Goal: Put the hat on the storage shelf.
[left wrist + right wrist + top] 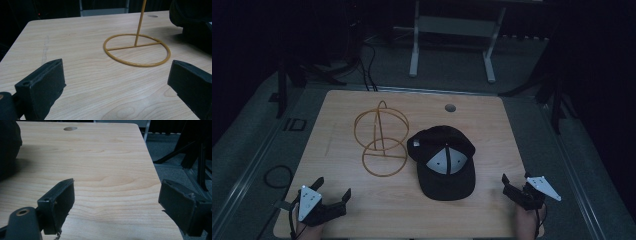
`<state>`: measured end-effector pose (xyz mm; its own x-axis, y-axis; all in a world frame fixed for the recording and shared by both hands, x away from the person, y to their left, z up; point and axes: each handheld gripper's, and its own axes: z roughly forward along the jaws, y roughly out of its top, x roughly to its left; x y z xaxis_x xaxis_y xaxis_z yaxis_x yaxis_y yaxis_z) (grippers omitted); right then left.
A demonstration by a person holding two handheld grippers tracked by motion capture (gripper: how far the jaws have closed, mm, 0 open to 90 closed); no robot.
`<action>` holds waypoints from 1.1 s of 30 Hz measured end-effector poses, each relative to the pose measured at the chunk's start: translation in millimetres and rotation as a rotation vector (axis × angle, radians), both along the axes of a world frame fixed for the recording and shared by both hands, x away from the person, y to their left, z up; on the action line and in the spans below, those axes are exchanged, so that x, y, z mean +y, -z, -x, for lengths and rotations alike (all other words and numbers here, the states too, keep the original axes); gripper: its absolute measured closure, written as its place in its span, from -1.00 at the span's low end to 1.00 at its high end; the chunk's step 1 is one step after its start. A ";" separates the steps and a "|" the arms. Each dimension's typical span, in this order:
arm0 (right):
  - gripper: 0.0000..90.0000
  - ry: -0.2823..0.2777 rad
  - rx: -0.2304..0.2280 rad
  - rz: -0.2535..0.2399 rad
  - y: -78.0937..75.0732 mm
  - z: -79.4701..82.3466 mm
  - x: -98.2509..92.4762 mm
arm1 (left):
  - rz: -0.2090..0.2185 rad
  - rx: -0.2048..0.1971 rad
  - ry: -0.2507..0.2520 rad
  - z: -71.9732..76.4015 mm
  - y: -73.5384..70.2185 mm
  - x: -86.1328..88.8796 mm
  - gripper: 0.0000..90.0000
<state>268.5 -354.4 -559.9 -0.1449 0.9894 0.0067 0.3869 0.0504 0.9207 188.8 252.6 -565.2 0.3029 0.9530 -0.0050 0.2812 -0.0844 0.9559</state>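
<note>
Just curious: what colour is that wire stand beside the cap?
Mustard yellow; the wire stand shows best in the left gripper view.

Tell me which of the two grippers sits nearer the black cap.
The right gripper, at the table's near right corner, beside the cap's brim; the left gripper sits farther off, below the yellow wire stand.

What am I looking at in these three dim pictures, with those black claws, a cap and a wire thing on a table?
A person sits at a wooden table and holds a two-jaw tool in each hand: the left gripper and the right gripper. One camera looks down from above; the other two ride on the grippers and look along their black jaws. On the table stand a yellow wire stand and, right of it, a black cap. Both grippers are open and hold nothing; they hover near the table's near edge.
</note>
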 end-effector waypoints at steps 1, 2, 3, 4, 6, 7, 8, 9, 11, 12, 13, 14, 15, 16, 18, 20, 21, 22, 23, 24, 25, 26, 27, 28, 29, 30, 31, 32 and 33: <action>-0.71 0.001 0.000 0.001 0.0 0.0 0.1 | -0.001 0.000 0.001 0.0 -0.1 0.0 -0.97; -0.71 0.002 0.001 0.001 0.0 0.0 0.2 | -0.003 0.000 0.004 0.0 -0.2 -0.1 -0.97; -0.71 0.003 0.001 0.003 0.0 0.1 0.4 | -0.004 0.000 0.007 0.2 -0.4 -0.3 -0.97; -0.71 0.004 -0.002 0.005 -0.1 0.3 0.6 | -0.002 -0.003 0.010 0.2 -0.3 -0.8 -0.97; -0.71 -0.003 0.004 0.000 -0.1 0.0 0.7 | -0.011 -0.008 0.015 0.5 -0.6 -1.7 -0.97; -0.71 -0.005 0.003 -0.001 -0.1 -0.1 0.9 | -0.009 -0.018 0.020 1.1 -1.1 -2.1 -0.97; -0.71 -0.005 0.003 -0.001 -0.1 -0.1 0.9 | -0.009 -0.018 0.020 1.1 -1.1 -2.1 -0.97; -0.71 -0.030 0.002 0.009 -0.1 0.0 2.9 | 0.006 -0.034 0.017 2.0 -2.3 -2.8 -0.97; -0.71 -0.056 0.001 0.013 -0.4 -0.6 5.5 | 0.016 -0.039 0.024 2.3 -2.6 -2.7 -0.97; -0.71 -0.071 0.013 0.016 -1.1 -1.3 6.7 | 0.017 -0.038 0.028 2.2 -2.8 -2.9 -0.97; -0.71 -0.086 0.020 0.018 -2.7 -2.0 7.6 | 0.014 -0.034 0.032 2.2 -2.6 -3.2 -0.97; -0.71 -0.099 0.017 0.020 -5.5 -2.1 8.7 | 0.015 -0.030 0.037 2.1 -2.5 -3.4 -0.97; -0.70 -0.107 0.022 0.010 -8.2 -2.4 9.4 | 0.018 -0.032 0.039 2.3 -2.4 -3.8 -0.97; -0.70 -0.114 0.027 -0.004 -11.1 -2.4 9.8 | 0.022 -0.036 0.043 2.4 -2.6 -4.1 -0.97; -0.69 -0.124 0.027 -0.026 -17.6 -1.9 11.0 | 0.030 -0.043 0.050 2.7 -2.8 -4.9 -0.97; -0.69 -0.138 0.029 -0.024 -24.9 -2.2 13.1 | 0.037 -0.041 0.057 2.5 -2.7 -5.3 -0.97; -0.69 -0.148 0.021 -0.016 -28.5 -2.3 14.1 | 0.039 -0.042 0.062 2.6 -2.6 -5.3 -0.97; -0.69 -0.161 0.015 -0.014 -32.2 -3.0 15.4 | 0.046 -0.042 0.070 2.9 -2.8 -5.3 -0.97; -0.69 -0.171 0.018 -0.009 -36.1 -4.1 17.0 | 0.053 -0.042 0.073 3.0 -2.9 -5.7 -0.97; -0.69 -0.178 0.025 -0.009 -40.1 -5.1 18.8 | 0.056 -0.044 0.075 3.4 -3.1 -6.0 -0.97; -0.69 -0.194 0.028 -0.015 -44.0 -6.2 20.5 | 0.054 -0.051 0.068 4.2 -3.6 -6.3 -0.97; -0.68 -0.205 0.025 -0.020 -47.7 -7.1 22.3 | 0.045 -0.055 0.056 4.7 -4.4 -6.4 -0.97; -0.67 -0.207 0.025 -0.022 -50.4 -7.7 23.9 | 0.027 -0.065 0.051 5.0 -5.3 -6.0 -0.97; -0.67 -0.216 0.020 -0.035 -54.7 -8.8 26.4 | 0.023 -0.070 0.052 5.3 -5.4 -5.8 -0.97; -0.67 -0.221 0.017 -0.043 -57.1 -9.6 27.7 | 0.013 -0.062 0.053 5.1 -5.3 -6.2 -0.97; -0.67 -0.230 0.013 -0.054 -60.3 -10.8 29.3 | 0.010 -0.047 0.057 5.3 -5.1 -6.8 -0.97; -0.68 -0.241 0.010 -0.064 -63.5 -11.7 31.4 | 0.027 -0.038 0.078 5.4 -4.8 -7.3 -0.97; -0.70 -0.245 0.002 -0.055 -67.4 -13.1 34.5 | 0.037 -0.020 0.092 5.3 -5.2 -8.1 -0.97; -0.70 -0.243 0.000 -0.041 -70.7 -14.7 37.4 | 0.037 -0.003 0.093 5.2 -5.8 -9.2 -0.97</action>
